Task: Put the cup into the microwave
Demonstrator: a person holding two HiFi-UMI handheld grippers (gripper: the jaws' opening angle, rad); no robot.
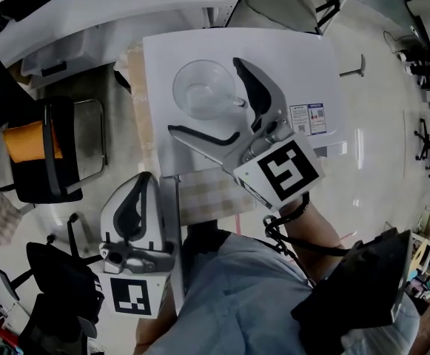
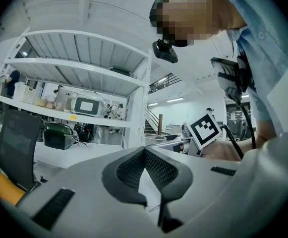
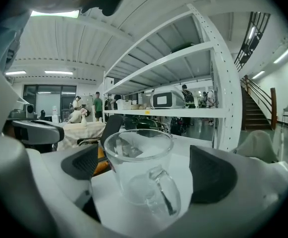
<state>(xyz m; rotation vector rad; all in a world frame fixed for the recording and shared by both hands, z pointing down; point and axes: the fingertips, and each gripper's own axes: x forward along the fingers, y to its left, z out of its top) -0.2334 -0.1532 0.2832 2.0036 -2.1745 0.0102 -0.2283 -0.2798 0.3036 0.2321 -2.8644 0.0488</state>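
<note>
Currently no grip on the clear glass cup (image 3: 141, 168): upright on the white tabletop (image 1: 303, 58), handle turned toward the right gripper (image 1: 204, 98), between its two jaws. Jaws spread wide, one dark pad on either side of the glass, bare tabletop showing in the gap at each side, neither pad touching. From the head view, cup near the middle of the tabletop, flanked by the same open jaws, with a pair of printed stickers (image 1: 308, 118) off to the right near the edge. Left gripper (image 1: 146, 180) low by the tabletop's near left corner, well apart from the cup, jaws closed together with nothing between the pads. Behind, in both gripper views, white shelving (image 3: 183, 58) carrying a white appliance with a dark window (image 3: 167, 99); beside the table, a black chair with an orange cushion (image 1: 28, 143).
</note>
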